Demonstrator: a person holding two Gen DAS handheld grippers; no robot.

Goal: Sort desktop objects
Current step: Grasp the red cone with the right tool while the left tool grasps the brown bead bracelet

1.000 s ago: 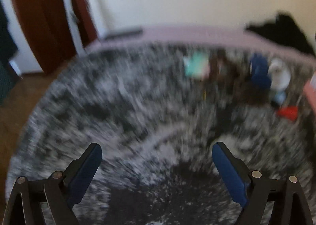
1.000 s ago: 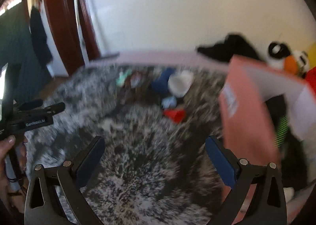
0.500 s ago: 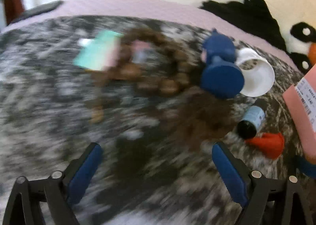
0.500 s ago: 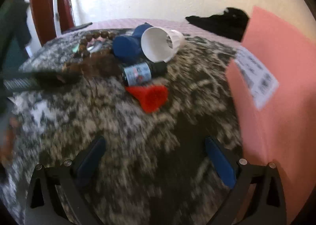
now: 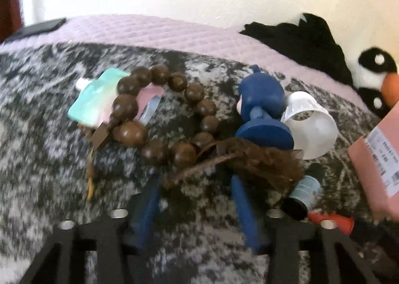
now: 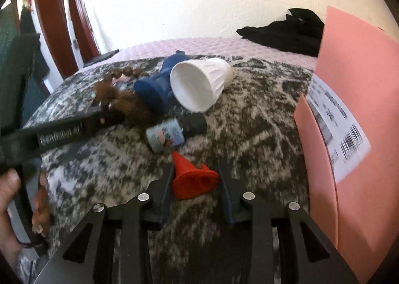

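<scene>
A pile of small objects lies on a black-and-white mottled cloth. In the left wrist view my left gripper has its jaws half closed around the brown tassel of a wooden bead bracelet; contact is unclear. Behind it lie a blue figurine, a white cup on its side, a mint sachet and a small blue bottle. In the right wrist view my right gripper has its jaws narrowed on both sides of a red cone.
A pink cardboard box with a barcode label stands at the right. A lilac quilted cover lies behind the cloth, with black fabric, a panda toy and a dark phone. My left gripper's body crosses the right view.
Both grippers moved forward and down to the pile and narrowed their jaws: the left around the brown tassel, the right around the red cone.
</scene>
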